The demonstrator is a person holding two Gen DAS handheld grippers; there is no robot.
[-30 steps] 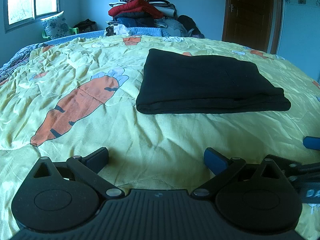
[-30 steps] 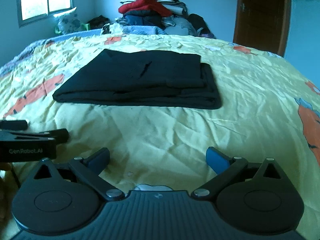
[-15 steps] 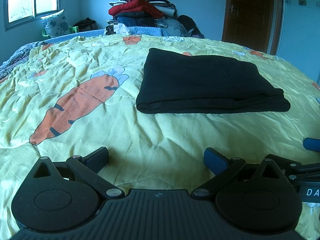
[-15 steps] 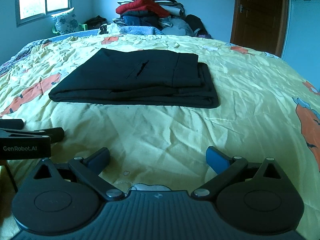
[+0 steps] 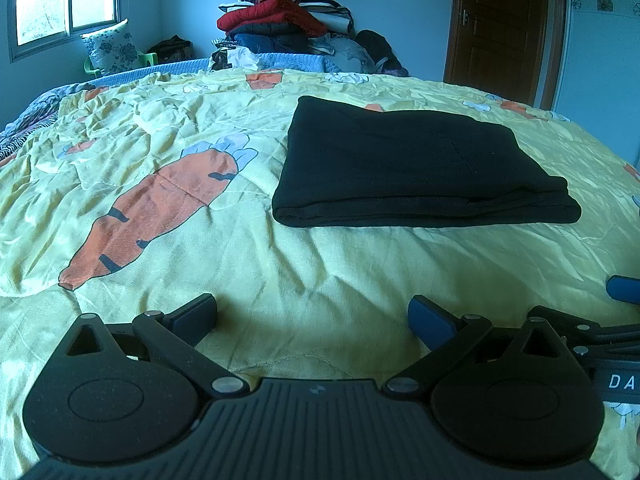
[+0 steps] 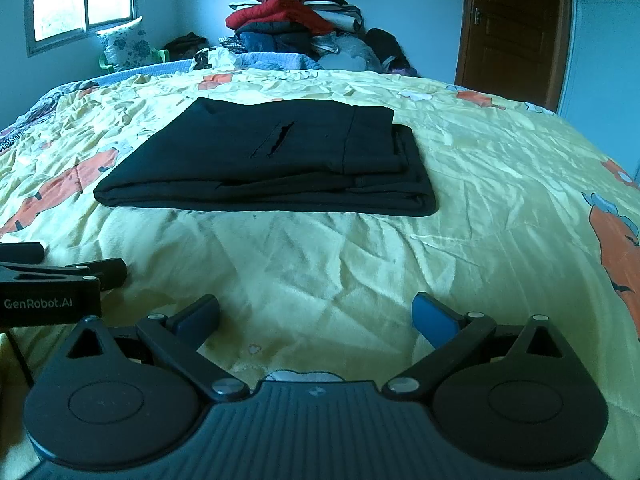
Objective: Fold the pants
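Black pants (image 5: 416, 168) lie folded into a flat rectangle on the yellow bedspread (image 5: 328, 264), ahead of both grippers. In the right wrist view the pants (image 6: 272, 160) show a pocket slit on top. My left gripper (image 5: 313, 316) is open and empty, low over the bedspread, short of the pants. My right gripper (image 6: 316, 314) is open and empty too, at the same distance. The left gripper shows at the left edge of the right wrist view (image 6: 52, 280); the right gripper's blue pad shows at the right edge of the left wrist view (image 5: 624, 288).
A pile of clothes and blankets (image 5: 284, 24) stands at the bed's far end. A floral pillow (image 5: 110, 50) sits under the window at far left. A brown door (image 5: 500, 24) is at far right. Orange carrot prints (image 5: 160, 208) mark the bedspread.
Both grippers have drawn back slightly from the folded pants and stay open. The pants have not moved.
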